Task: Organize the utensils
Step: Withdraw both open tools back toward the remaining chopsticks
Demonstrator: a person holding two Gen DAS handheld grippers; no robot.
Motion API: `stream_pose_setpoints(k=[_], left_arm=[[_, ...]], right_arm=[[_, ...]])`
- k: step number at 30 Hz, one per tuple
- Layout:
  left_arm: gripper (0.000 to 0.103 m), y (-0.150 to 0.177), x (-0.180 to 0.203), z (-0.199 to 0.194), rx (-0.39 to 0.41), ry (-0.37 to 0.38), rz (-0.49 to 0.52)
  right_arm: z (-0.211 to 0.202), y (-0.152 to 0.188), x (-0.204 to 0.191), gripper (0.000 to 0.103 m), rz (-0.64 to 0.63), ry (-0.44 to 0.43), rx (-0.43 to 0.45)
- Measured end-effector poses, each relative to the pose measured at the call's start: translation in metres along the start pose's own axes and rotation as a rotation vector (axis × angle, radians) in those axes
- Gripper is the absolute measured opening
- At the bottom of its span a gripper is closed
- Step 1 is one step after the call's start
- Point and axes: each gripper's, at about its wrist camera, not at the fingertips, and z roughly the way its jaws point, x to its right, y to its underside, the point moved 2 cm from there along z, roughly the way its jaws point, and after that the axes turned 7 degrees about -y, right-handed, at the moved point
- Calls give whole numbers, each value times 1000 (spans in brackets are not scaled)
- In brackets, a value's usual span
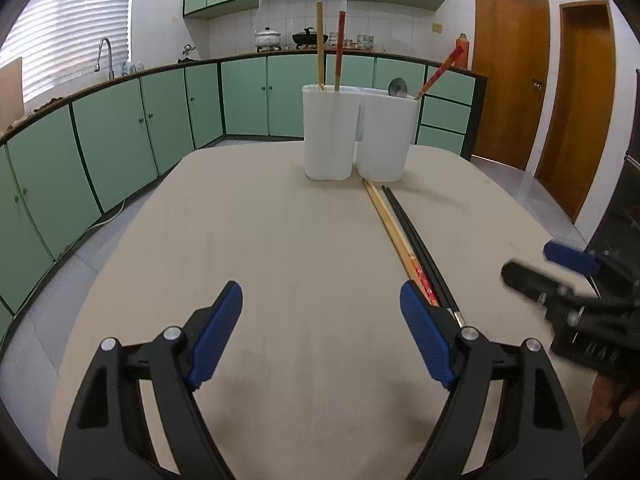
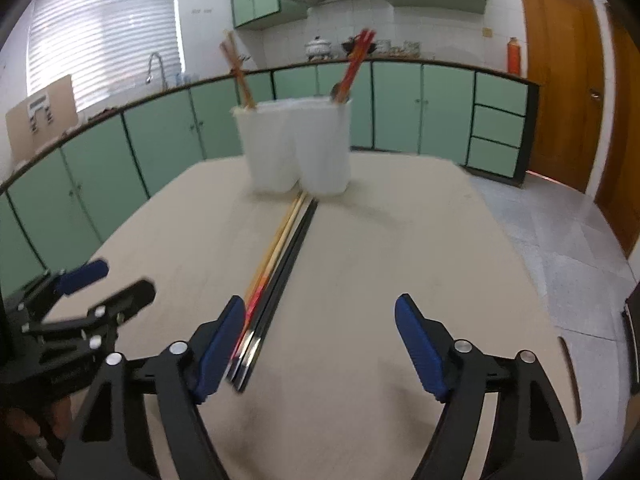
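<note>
A beige table point(image 1: 248, 240) in a kitchen with green cabinets. Toward its far end stands a white two-compartment utensil holder point(image 1: 352, 136), the landmark here. Its left compartment holds two upright chopsticks; its right one holds a spoon point(image 1: 398, 88) and a leaning red chopstick.

The loose chopsticks point(image 1: 404, 240) lie flat on the table in a tight bundle – pale wooden ones with red-printed ends beside black ones – with their far tips just in front of the holder's base and their length running back toward the cameras.

The left gripper point(image 1: 320, 334) has its blue-padded jaws spread wide and empty; the bundle's near end lies just beside its right-hand pad. The right gripper point(image 2: 320, 342) is likewise wide apart and holds nothing; the bundle's near end lies just beside its left-hand pad, not between the jaws.

Likely handling: chopsticks are light, stiff and thin, and the lacquered black ones probably slippery. They may roll or scissor apart if pinched at a tip. A grip across the bundle near the thicker near end – or toward the middle for balance – looks safest.
</note>
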Motion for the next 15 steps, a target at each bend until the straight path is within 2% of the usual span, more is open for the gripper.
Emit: stream_pose_setpoints(k=[10, 15], left_arm=[[77, 10, -3, 0, -42, -24, 16], [75, 15, 1, -1, -44, -21, 12]], right_arm=[[3, 28, -15, 47, -29, -49, -92], [6, 33, -20, 43, -29, -43, -106]])
